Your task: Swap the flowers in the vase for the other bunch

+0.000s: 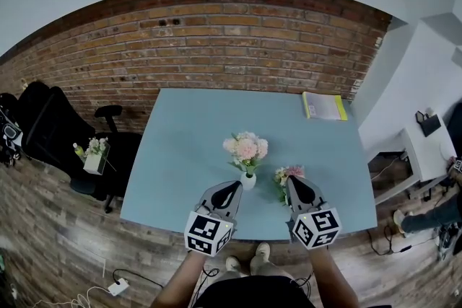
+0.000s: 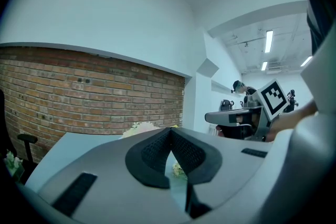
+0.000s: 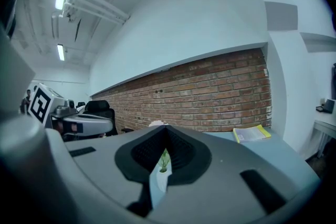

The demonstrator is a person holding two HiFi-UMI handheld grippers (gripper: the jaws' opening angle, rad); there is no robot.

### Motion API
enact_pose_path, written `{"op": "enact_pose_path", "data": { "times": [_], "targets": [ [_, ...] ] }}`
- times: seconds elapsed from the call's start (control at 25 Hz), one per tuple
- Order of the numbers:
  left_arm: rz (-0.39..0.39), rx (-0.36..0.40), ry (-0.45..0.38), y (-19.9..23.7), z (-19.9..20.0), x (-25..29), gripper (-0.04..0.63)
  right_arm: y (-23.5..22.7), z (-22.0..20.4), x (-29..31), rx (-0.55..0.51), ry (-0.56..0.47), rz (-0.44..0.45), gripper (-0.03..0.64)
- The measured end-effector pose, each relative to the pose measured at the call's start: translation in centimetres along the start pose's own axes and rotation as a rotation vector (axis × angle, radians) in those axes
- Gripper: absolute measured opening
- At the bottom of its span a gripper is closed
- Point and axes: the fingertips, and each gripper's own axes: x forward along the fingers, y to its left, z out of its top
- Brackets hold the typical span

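Flowers: one pink bunch [image 1: 246, 148] in one vase [image 1: 247, 181], one loose bunch [image 1: 289, 174] beside it; left hand-held gripper [image 1: 234, 186], right hand-held gripper [image 1: 294, 181] closed

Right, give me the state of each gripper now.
Left gripper: closed, holding nothing.
Right gripper: closed, holding nothing.

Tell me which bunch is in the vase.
The larger pale-pink bunch, upright in the white vase; the smaller bunch lies flat on the table by the right gripper.
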Motion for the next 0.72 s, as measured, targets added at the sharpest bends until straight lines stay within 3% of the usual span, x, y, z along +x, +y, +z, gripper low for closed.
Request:
{"op": "enact_pose_path", "data": {
  "times": [0.72],
  "targets": [
    [0.091,-0.020,0.016,1.5,-0.8,3.0,0.006,-2.9,-0.2,3.0,0.011,0.008,0.074,0.006]
  ]
}}
